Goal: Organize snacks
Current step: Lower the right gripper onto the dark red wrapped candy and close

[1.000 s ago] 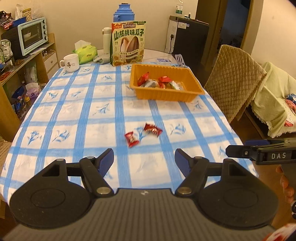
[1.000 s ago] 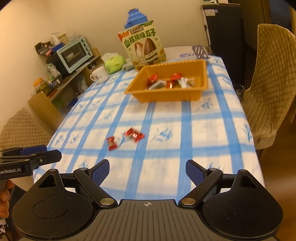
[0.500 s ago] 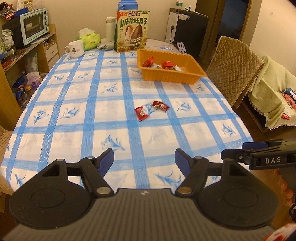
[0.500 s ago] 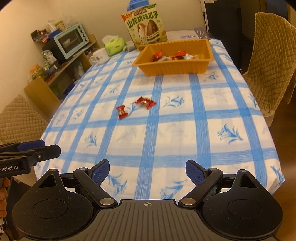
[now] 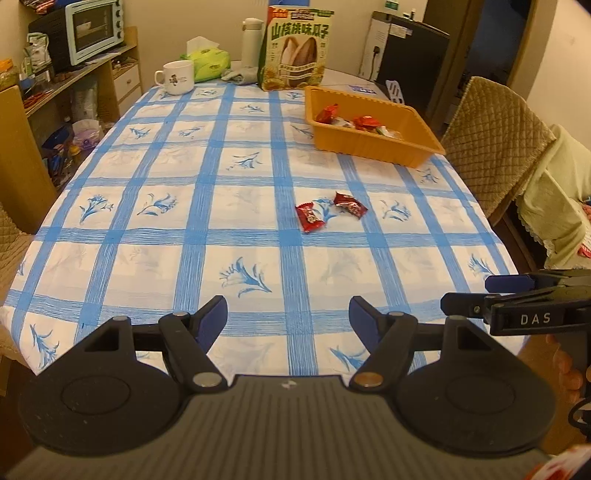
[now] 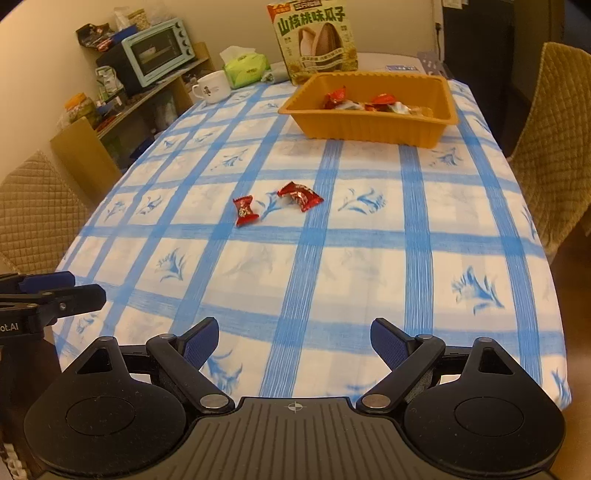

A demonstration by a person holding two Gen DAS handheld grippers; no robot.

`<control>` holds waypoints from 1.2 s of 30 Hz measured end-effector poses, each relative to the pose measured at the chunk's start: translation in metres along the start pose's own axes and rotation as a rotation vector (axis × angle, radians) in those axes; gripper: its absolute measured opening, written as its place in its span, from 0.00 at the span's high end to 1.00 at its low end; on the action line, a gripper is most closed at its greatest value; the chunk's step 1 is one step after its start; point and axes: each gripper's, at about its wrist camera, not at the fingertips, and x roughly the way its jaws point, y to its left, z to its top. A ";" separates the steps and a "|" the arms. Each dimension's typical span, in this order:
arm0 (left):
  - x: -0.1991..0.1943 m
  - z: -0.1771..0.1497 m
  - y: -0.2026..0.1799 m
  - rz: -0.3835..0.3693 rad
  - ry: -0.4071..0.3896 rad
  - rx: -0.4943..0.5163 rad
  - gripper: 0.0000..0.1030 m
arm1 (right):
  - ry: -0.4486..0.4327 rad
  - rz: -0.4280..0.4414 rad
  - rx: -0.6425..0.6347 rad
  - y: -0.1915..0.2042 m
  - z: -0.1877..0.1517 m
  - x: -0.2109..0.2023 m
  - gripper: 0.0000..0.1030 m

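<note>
The left gripper (image 5: 288, 314) hovers over the near edge of the table, its blue-padded jaws spread wide with nothing between them. The right gripper (image 6: 293, 338) hangs beside it at the same near edge, jaws likewise apart and empty; in the left wrist view it shows at the right border (image 5: 480, 295), and from that side angle its two fingers look close together.

A blue-and-white checked tablecloth (image 5: 147, 258) covers the table. Two red-wrapped candies lie on it around the middle, well ahead of both grippers: the left candy (image 5: 309, 218) (image 6: 245, 211) and the right candy (image 5: 350, 205) (image 6: 300, 195), near each other but not touching, with a blue flower print between them.

Farther back on the right stands an orange plastic tray (image 5: 373, 147) (image 6: 369, 127) holding several more wrapped candies, red and clear. Just behind the tray a sunflower-seed bag (image 5: 297, 48) (image 6: 316, 42) stands upright. To its left at the far end are a white mug (image 5: 177, 76) (image 6: 212, 86), a green tissue pack (image 5: 207, 64) (image 6: 245, 68) and a white thermos bottle (image 5: 251, 44).

A toaster oven (image 5: 92, 31) (image 6: 155, 51) sits on a wooden shelf at the far left. Quilted chairs (image 5: 495, 140) flank the table's right side.
</note>
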 end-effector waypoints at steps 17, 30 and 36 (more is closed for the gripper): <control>0.066 0.032 -0.011 0.111 0.018 -0.087 0.32 | -0.025 0.111 -0.236 -0.034 0.066 0.075 0.32; 0.092 0.050 -0.004 0.200 0.009 -0.147 0.32 | -0.003 0.183 -0.382 -0.043 0.101 0.132 0.49; 0.096 0.050 -0.003 0.220 0.022 -0.163 0.32 | 0.002 0.202 -0.456 -0.039 0.111 0.153 0.53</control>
